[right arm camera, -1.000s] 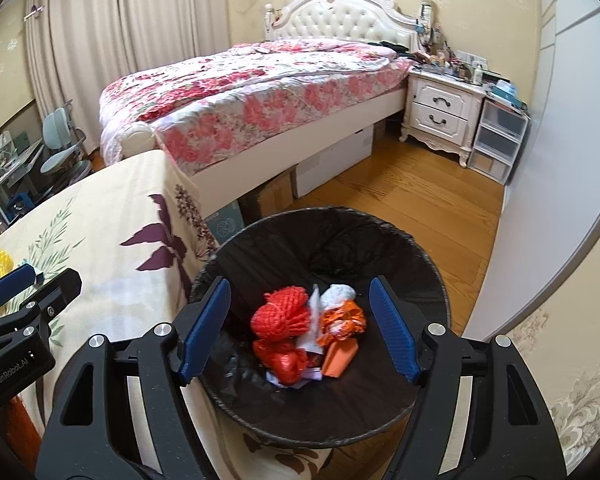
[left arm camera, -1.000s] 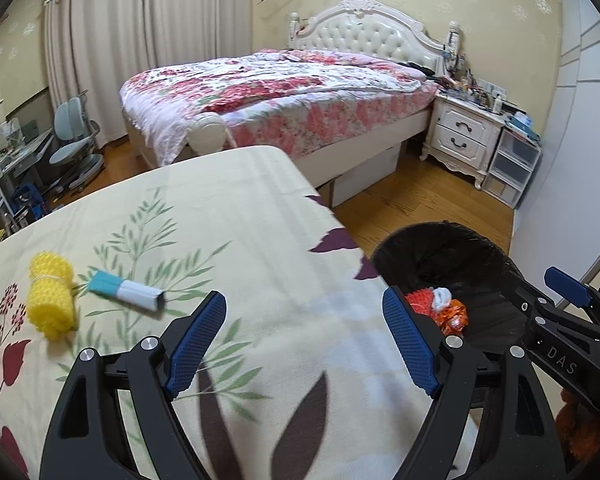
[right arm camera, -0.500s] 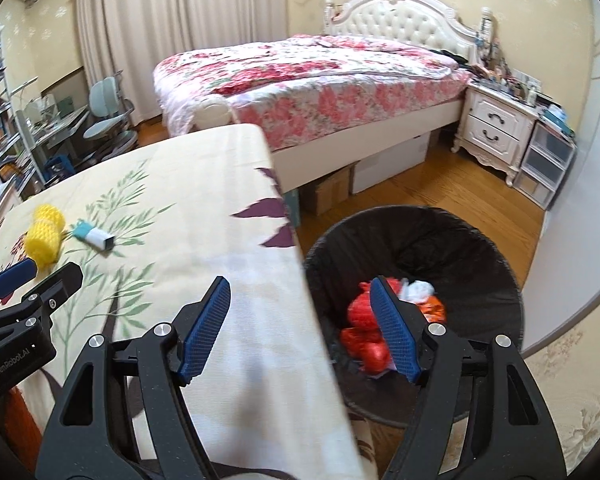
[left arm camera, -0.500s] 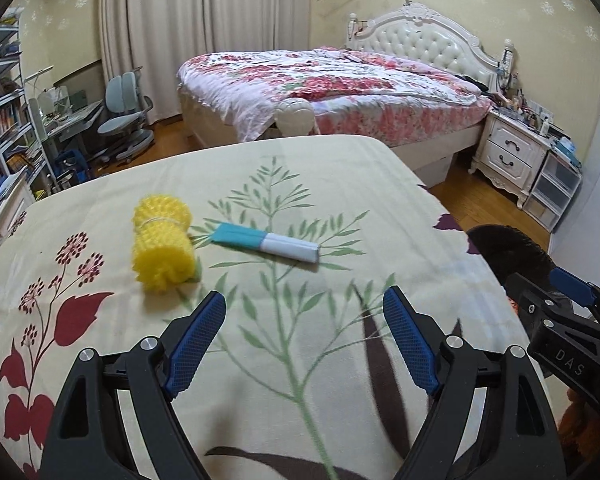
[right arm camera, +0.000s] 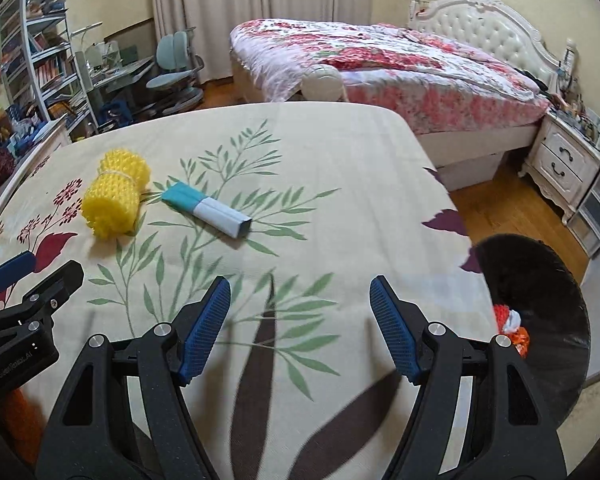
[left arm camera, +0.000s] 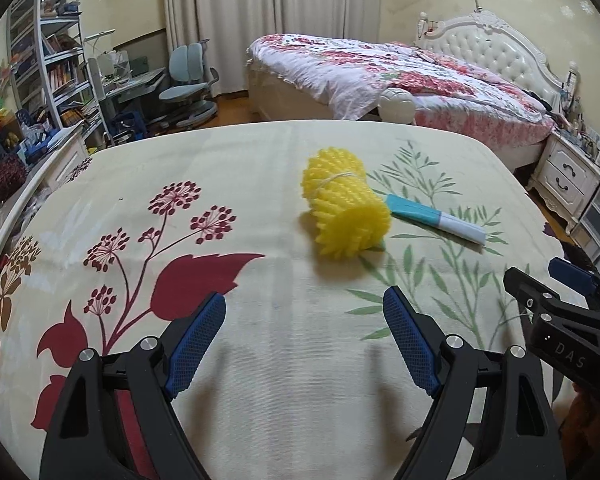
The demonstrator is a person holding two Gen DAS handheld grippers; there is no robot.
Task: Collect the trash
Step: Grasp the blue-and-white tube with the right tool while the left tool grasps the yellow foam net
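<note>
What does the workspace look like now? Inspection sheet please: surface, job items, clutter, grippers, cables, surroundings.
Surface: floral tablecloth, flat, covering the table.
Job's things: yellow foam net roll lying beside a teal-and-white box; black-lined trash bin off the table's right edge, red and orange scraps inside.
Clutter: nothing seen on the cloth beyond those two.
Grippers: left gripper open, empty; right gripper open, empty; both above the cloth.
Cables: nothing seen.
Surroundings: bed, nightstand, desk chair, bookshelf.
</note>
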